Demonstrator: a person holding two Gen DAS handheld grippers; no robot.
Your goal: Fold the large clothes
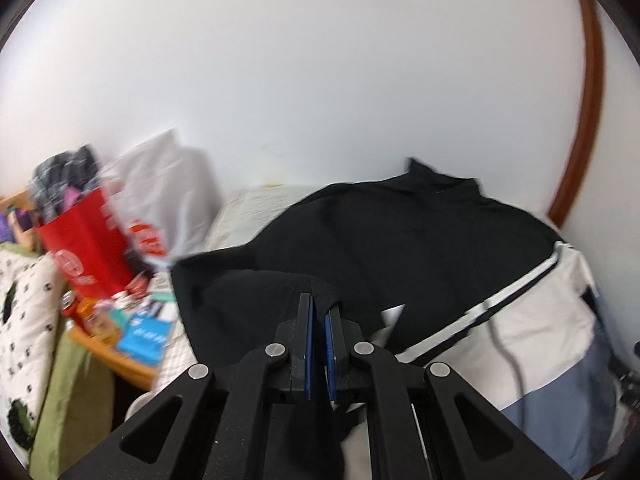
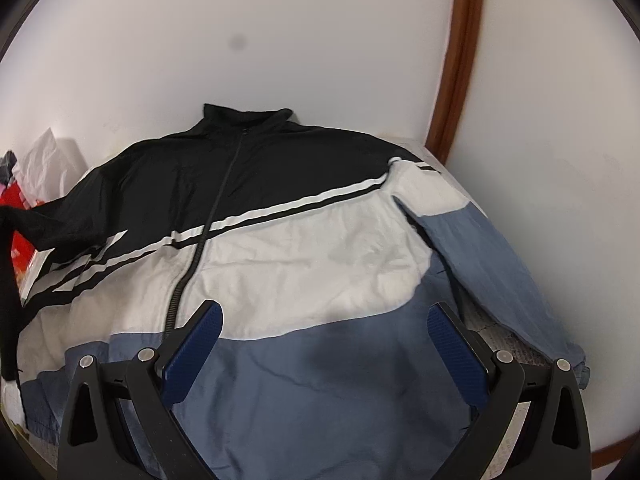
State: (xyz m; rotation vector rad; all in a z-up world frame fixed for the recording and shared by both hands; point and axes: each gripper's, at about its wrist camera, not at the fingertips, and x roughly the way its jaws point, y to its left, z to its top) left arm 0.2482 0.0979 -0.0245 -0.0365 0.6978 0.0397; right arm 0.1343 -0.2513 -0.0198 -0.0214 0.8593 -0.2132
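Observation:
A large zip jacket point(image 2: 304, 240), black on top, white in the middle and blue at the bottom, lies front up on a bed against the wall. My left gripper point(image 1: 320, 312) is shut on the end of its black left sleeve point(image 1: 260, 300) and holds it lifted over the jacket's black chest point(image 1: 380, 232). My right gripper point(image 2: 324, 320) is open and empty, hovering above the blue lower front. The blue right sleeve point(image 2: 492, 264) lies along the jacket's right side.
A red bag point(image 1: 88, 240) and a white plastic bag point(image 1: 160, 200) stand at the left by a wooden tray point(image 1: 116, 356) of small items. A patterned pillow point(image 1: 24, 312) lies far left. The white wall and a brown door frame point(image 2: 456, 80) are close behind.

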